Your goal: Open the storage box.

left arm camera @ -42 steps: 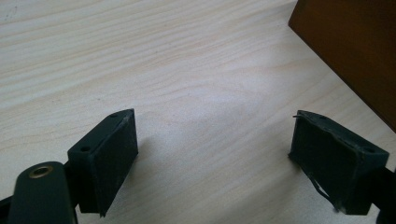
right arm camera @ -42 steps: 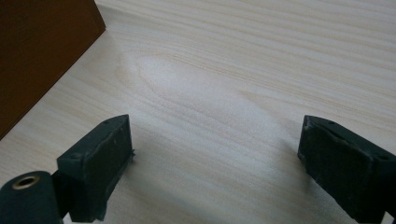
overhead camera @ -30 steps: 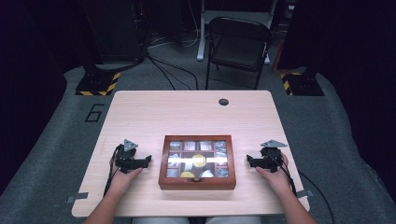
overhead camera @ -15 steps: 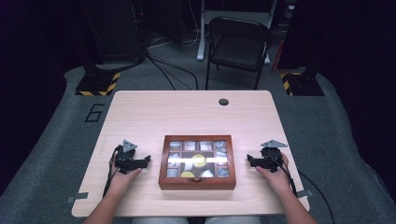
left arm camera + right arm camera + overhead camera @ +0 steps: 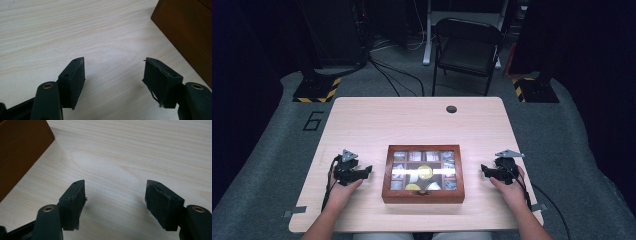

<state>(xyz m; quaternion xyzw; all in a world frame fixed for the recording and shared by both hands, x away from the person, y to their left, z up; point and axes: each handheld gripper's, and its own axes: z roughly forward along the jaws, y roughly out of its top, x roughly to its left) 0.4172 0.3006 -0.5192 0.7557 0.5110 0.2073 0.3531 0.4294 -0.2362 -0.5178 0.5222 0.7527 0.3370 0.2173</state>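
Tongs (image 5: 366, 171) (image 5: 485, 170) low, flanking wooden box (image 5: 422, 195)

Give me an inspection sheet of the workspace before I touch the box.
Surface: light wooden table, with a dark round hole near its far edge.
Job's things: wooden box with a glass lid, shut, near the table's front edge; compartments inside hold small packets and yellow round pieces.
Clutter: nothing seen.
Grippers: left gripper rests left of the box, right gripper to its right; both have just been closing, jaws still apart, nothing between them, neither touching the box.
Cables: one trails from each gripper toward the person; more lie on the floor behind the table.
Surroundings: folding chair behind the table, grey carpet, a "6" marked on the floor.
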